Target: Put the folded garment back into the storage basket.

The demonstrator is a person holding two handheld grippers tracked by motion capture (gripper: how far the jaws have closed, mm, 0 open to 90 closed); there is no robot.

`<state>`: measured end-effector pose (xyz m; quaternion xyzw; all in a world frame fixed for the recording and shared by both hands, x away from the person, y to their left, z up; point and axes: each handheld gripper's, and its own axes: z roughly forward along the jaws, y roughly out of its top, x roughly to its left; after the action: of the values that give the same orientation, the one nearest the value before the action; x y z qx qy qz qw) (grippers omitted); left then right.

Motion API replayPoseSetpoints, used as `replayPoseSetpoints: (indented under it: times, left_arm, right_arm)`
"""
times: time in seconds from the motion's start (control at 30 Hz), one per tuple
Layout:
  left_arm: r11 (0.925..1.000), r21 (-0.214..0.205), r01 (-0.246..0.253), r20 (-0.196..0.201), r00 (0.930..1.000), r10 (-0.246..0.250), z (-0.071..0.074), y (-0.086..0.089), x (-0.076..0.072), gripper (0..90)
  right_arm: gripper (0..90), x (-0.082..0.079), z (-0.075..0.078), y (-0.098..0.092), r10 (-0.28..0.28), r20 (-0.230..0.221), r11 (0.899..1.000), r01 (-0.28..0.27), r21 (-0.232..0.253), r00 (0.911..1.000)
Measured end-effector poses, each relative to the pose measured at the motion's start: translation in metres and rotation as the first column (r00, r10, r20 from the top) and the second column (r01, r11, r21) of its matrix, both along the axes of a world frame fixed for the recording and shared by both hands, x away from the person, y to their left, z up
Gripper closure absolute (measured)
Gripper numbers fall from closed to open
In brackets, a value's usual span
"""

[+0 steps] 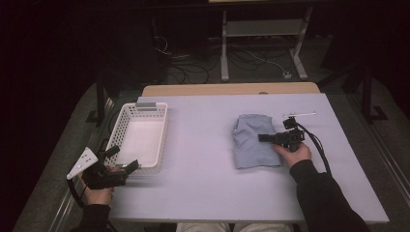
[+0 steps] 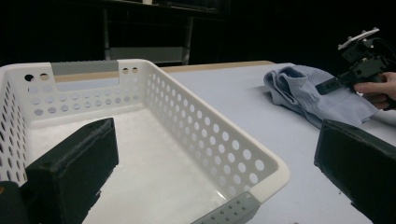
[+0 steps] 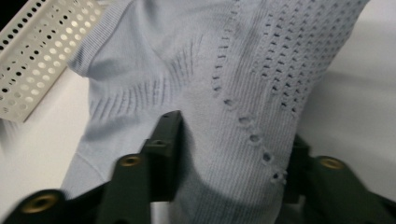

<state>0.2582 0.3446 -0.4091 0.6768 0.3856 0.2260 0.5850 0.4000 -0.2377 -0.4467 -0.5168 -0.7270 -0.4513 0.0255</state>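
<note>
Your right gripper (image 1: 265, 138) has its jaws pinched into a bunched ridge of the folded pale-blue knit garment (image 1: 254, 140), which lies flat on the light-grey table (image 1: 203, 159) right of centre. The white perforated plastic basket (image 1: 124, 118) at the table's left edge holds nothing. Your left gripper (image 1: 131, 167) sits at its near corner, jaws wide apart, gripping nothing.

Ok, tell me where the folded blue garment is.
High view: the folded blue garment lies right of centre on the table, right of the white basket, under the right hand-held gripper.
</note>
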Motion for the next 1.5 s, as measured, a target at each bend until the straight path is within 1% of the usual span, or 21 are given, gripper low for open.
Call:
replayPoseSetpoints:
  times: [0.1,0.17,0.27,0.33,0.43,0.47,0.53,0.6,0.73,0.83,1.0,1.07,1.13,1.3,1.37,1.4,1.47,1.5]
  left_arm:
    - [1.0000,0.000,0.000,0.000,1.0000,0.000,0.000,0.000,0.000,0.0]
    - [1.0000,-0.001,0.001,0.001,1.0000,-0.001,0.000,0.000,0.000,0.0]
    - [1.0000,-0.002,0.002,0.001,1.0000,-0.002,0.000,0.000,0.000,0.0]
    - [1.0000,-0.002,0.002,0.001,1.0000,-0.002,0.000,0.000,0.000,0.0]
    - [1.0000,-0.004,0.001,0.002,1.0000,-0.001,0.000,0.000,0.000,0.0]
    - [1.0000,-0.004,0.001,0.002,1.0000,-0.001,0.000,0.000,0.000,0.0]
    - [1.0000,-0.005,0.002,0.002,1.0000,-0.002,0.000,0.000,-0.001,0.0]
    - [1.0000,-0.006,0.002,0.003,1.0000,-0.002,0.000,0.000,-0.001,0.0]
    - [1.0000,-0.007,0.004,0.002,1.0000,-0.004,0.000,0.000,0.000,0.0]
    - [1.0000,-0.007,0.004,0.002,1.0000,-0.004,0.000,0.000,0.000,0.0]
    - [1.0000,-0.007,0.005,0.002,1.0000,-0.004,0.000,0.000,0.000,0.0]
    - [1.0000,-0.006,0.004,0.001,1.0000,-0.004,0.000,0.000,0.000,0.0]
    - [1.0000,-0.004,0.004,0.001,1.0000,-0.004,0.000,0.000,0.000,0.0]
    - [1.0000,-0.004,0.002,0.000,1.0000,-0.002,0.000,0.000,0.000,0.0]
    - [1.0000,-0.003,0.001,0.000,1.0000,-0.001,0.000,0.000,0.000,0.0]
    - [1.0000,-0.004,0.001,-0.001,1.0000,-0.001,0.000,0.000,0.000,0.0]
    - [1.0000,-0.004,0.002,-0.001,1.0000,-0.002,0.000,0.000,0.000,0.0]
    - [1.0000,-0.004,0.002,0.000,1.0000,-0.002,0.000,0.000,0.000,0.0]
  right_arm:
    - [61.4,-0.003,0.001,0.001,-0.001,0.035,1.000,0.001,-0.005,0.9994]
    - [64.0,-0.005,0.003,0.002,-0.015,0.038,1.000,0.015,-0.003,0.9992]
    - [66.1,-0.007,0.004,0.003,-0.019,0.051,1.000,0.019,0.001,0.9985]
    - [67.7,-0.008,0.005,0.003,-0.030,0.046,1.000,0.029,0.006,0.9985]
    - [69.4,-0.010,0.007,0.003,-0.028,0.058,1.000,0.028,0.009,0.9979]
    - [69.6,-0.010,0.007,0.003,-0.028,0.056,1.000,0.027,0.014,0.9980]
    - [70.1,-0.011,0.008,0.002,-0.031,0.048,0.999,0.030,0.039,0.9983]
    - [70.4,-0.012,0.010,0.002,-0.033,0.052,0.999,0.031,0.042,0.9981]
    - [70.7,-0.015,0.016,0.003,-0.038,0.068,0.998,0.034,0.059,0.9970]
    - [70.8,-0.017,0.022,0.005,-0.037,0.089,0.997,0.030,0.076,0.9953]
    - [70.9,-0.021,0.031,0.008,-0.041,0.098,0.994,0.030,0.102,0.9944]
    - [70.9,-0.021,0.034,0.009,-0.035,0.111,0.994,0.024,0.104,0.9932]
    - [70.9,-0.022,0.038,0.010,-0.036,0.109,0.994,0.024,0.109,0.9934]
    - [70.9,-0.022,0.047,0.012,-0.028,0.135,0.994,0.014,0.106,0.9905]
    - [70.9,-0.022,0.049,0.012,-0.030,0.133,0.994,0.015,0.109,0.9907]
    - [70.9,-0.022,0.054,0.012,-0.037,0.140,0.993,0.022,0.112,0.9895]
    - [70.9,-0.022,0.056,0.011,-0.039,0.144,0.993,0.023,0.112,0.9888]
    - [70.9,-0.021,0.061,0.010,-0.042,0.151,0.994,0.025,0.111,0.9876]
